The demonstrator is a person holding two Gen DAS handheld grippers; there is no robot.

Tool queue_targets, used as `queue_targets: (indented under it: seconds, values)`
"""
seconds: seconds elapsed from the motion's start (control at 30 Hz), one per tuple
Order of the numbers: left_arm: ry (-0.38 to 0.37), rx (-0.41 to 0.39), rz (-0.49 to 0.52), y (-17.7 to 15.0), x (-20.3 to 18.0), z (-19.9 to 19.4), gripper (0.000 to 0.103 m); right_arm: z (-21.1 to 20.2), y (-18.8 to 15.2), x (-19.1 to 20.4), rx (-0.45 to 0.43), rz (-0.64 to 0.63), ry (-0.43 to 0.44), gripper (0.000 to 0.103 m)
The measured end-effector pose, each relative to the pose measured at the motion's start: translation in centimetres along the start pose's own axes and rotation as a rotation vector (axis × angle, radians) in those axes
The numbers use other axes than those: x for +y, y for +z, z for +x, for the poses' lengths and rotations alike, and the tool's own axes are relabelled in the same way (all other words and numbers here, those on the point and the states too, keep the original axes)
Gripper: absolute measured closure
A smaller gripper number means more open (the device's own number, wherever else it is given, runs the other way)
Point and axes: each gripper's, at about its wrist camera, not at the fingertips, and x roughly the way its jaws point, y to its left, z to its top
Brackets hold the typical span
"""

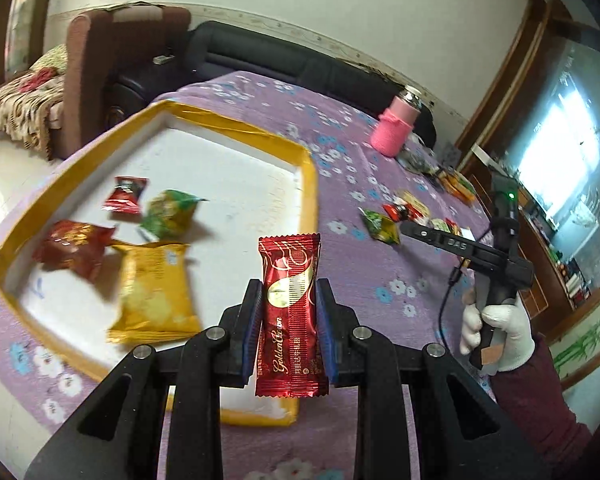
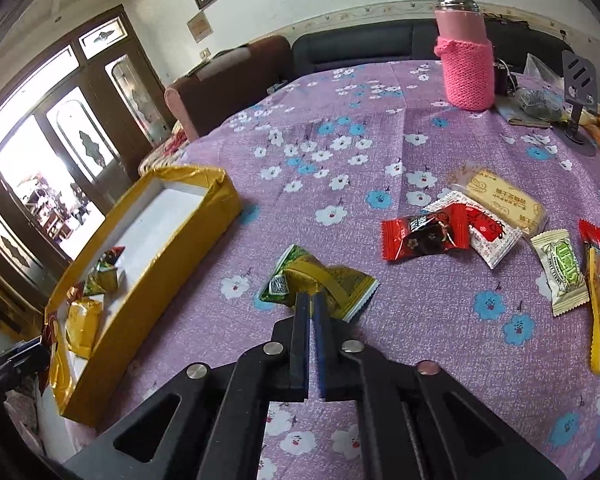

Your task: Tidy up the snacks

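My left gripper (image 1: 289,292) is shut on a long red "Golden Crown" snack bar (image 1: 290,312) and holds it upright above the near edge of the gold-rimmed white box (image 1: 236,128). Several snack packets lie in the box: a yellow one (image 1: 154,292), a green one (image 1: 170,214) and two red ones (image 1: 74,252). My right gripper (image 2: 310,298) has its jaws nearly together just above a green-yellow packet (image 2: 320,284) lying on the purple flowered cloth (image 2: 340,152). It also shows in the left wrist view (image 1: 404,229), held by a gloved hand.
More loose snacks lie right of the green packet: a red one (image 2: 424,238), a white-red one (image 2: 488,236), a beige biscuit pack (image 2: 500,196), a white-green one (image 2: 562,270). A pink-sleeved flask (image 2: 466,60) and a black stand (image 2: 578,88) are at the back. The box (image 2: 148,280) stands to the left.
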Motion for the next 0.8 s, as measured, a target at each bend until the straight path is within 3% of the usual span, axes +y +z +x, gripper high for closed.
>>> queue_targets:
  seconds: [0.03,0.1,0.17,0.27,0.47,0.53,0.67,0.8]
  values:
    - [0.007,-0.012,-0.016,0.0,0.8,-0.4,0.08,-0.3,0.1,-0.1,-0.011,0.007,-0.007,0.08]
    - [0.02,-0.026,-0.036,0.1,1.9,-0.8,0.08,-0.9,0.6,-0.5,-0.035,0.031,-0.011,0.042]
    - [0.031,-0.032,-0.057,0.0,3.0,-0.9,0.08,-1.5,1.0,-0.8,-0.069,0.047,-0.024,0.034]
    - [0.062,-0.029,-0.069,0.0,4.3,-0.6,0.08,-1.2,1.9,-0.8,-0.062,0.04,-0.038,0.033]
    - [0.136,0.023,-0.097,-0.1,6.6,0.9,0.079,2.5,1.7,0.4,0.045,-0.034,-0.06,0.033]
    - [0.129,0.024,-0.115,0.0,7.1,0.8,0.077,3.4,1.4,1.0,0.071,-0.058,-0.057,0.033]
    - [0.097,0.002,-0.145,0.1,7.2,-0.5,0.057,4.1,0.8,2.0,0.087,-0.095,-0.072,0.032]
    - [0.072,-0.053,-0.193,0.1,7.3,-2.6,0.034,3.9,0.3,2.4,0.089,-0.09,-0.111,0.051]
